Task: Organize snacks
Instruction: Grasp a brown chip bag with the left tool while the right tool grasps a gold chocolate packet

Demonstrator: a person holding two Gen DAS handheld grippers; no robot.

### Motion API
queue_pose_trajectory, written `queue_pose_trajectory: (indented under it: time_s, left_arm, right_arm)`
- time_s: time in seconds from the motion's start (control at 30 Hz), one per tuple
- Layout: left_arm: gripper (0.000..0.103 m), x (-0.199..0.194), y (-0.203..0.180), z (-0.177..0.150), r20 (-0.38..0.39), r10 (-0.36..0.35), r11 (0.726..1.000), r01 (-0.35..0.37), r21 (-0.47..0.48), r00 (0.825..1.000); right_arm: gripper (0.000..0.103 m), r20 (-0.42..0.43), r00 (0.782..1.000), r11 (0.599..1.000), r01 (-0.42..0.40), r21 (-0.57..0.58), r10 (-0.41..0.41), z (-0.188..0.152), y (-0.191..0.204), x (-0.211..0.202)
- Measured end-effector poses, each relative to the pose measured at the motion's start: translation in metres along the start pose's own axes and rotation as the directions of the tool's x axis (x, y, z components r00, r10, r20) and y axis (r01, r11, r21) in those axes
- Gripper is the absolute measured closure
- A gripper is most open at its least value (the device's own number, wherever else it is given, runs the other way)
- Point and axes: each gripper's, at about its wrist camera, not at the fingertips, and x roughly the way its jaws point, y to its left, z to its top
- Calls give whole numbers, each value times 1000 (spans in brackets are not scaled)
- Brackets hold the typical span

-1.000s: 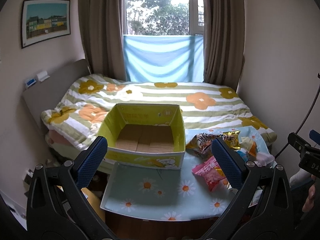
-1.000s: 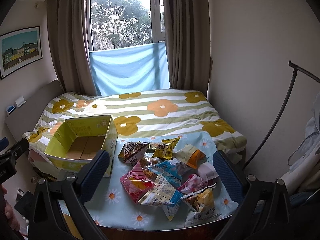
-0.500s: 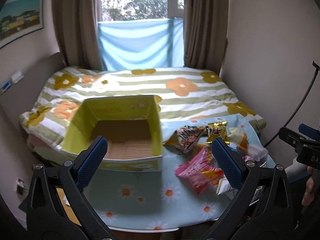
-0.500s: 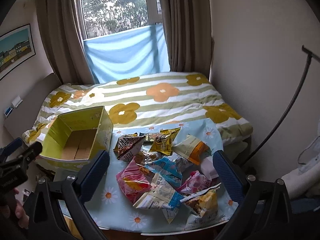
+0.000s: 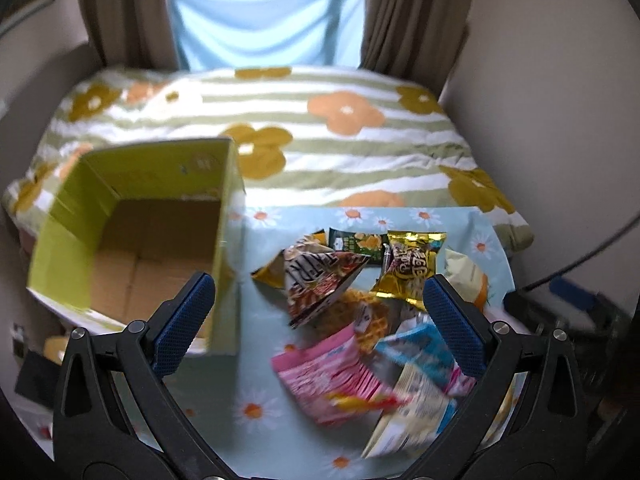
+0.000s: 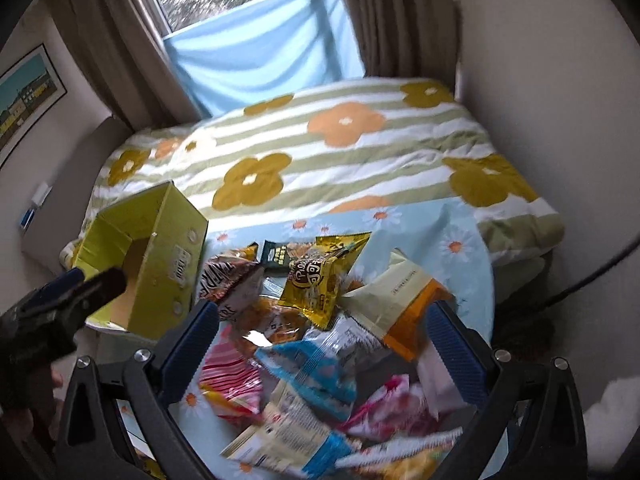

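Note:
An empty yellow-green cardboard box point(image 5: 132, 236) stands on the left of a daisy-print table point(image 5: 260, 404); it also shows in the right wrist view point(image 6: 160, 248). A pile of snack bags lies to its right: a pink bag point(image 5: 328, 380), a gold bag point(image 5: 408, 268), a brown triangular bag point(image 5: 320, 280). My left gripper point(image 5: 318, 320) is open and empty above the pile's left side. My right gripper point(image 6: 324, 344) is open and empty over a blue bag point(image 6: 316, 368), a gold bag point(image 6: 320, 280) and a cream-orange bag point(image 6: 404, 300).
A bed with a striped flower quilt point(image 5: 320, 136) lies behind the table. Curtains and a blue cloth point(image 5: 264, 12) hang at the window. A wall stands close on the right. The left gripper's body point(image 6: 48, 312) shows at the left of the right wrist view.
Both grippers have moved forward and down toward the snack pile, which now looks larger. The left gripper has swung right, away from the box. Both jaws stay open.

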Motion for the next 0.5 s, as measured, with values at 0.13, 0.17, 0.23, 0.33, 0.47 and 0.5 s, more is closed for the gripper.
queue_pose_trajectory:
  time_s: [0.13,0.17,0.23,0.33,0.47,0.5]
  left_arm:
    - [0,43,-7,13,-70,40,998,-43,-42,997]
    - [0,55,-9,16,-92,53,997,-58,-47,994]
    - [0,81,-10,21,-144,68,995,-77,-60,987]
    - [0,110,-10,23,-194,83,991,-101,-84,977]
    - [1,145,-10,23,-260,115,985,-143,-95,959]
    - [1,152,-9,23,-274,118,984,-149,-97,955]
  right_arm:
    - [0,-58,997,999,-49,-17,48,7,-10,37]
    - [0,-74,995,998,-67,-17,65,8,-13,46]
    - [0,-103,991,995,-93,-28,90,10,-15,64]
    - [0,-141,985,993,-111,-47,103,14,-14,88]
    - [0,-179,977,990,-128,-66,115,18,-16,112]
    - [0,-183,976,989,-131,-72,116,20,-17,117]
